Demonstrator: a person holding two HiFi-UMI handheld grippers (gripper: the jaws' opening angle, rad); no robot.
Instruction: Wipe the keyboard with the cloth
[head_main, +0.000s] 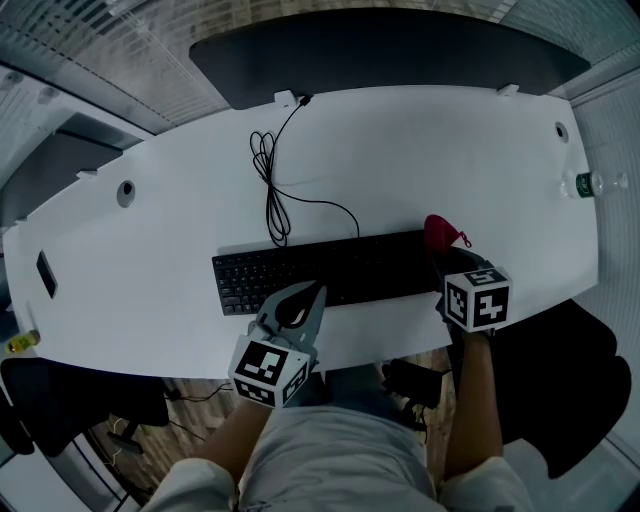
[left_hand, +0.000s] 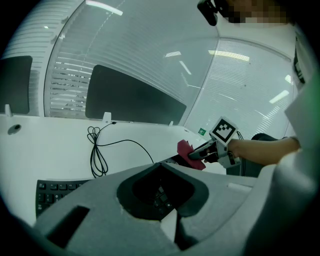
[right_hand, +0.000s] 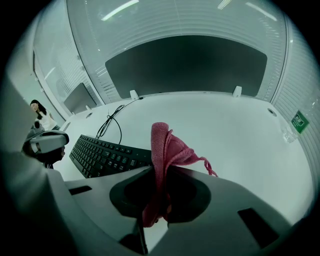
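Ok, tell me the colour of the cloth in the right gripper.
Pinkish red. The cloth shows best in the right gripper view.

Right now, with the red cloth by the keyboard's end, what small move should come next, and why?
Probably ease the right hand-held gripper down and leftward, so the cloth drags across the keyboard. The cloth is pinched in its shut jaws, bunched at the keyboard's right end, and most of the keyboard lies uncovered.

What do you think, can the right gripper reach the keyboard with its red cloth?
Probably yes: the right gripper, shut on the red cloth, is at the right end of the keyboard, and nothing lies between them.
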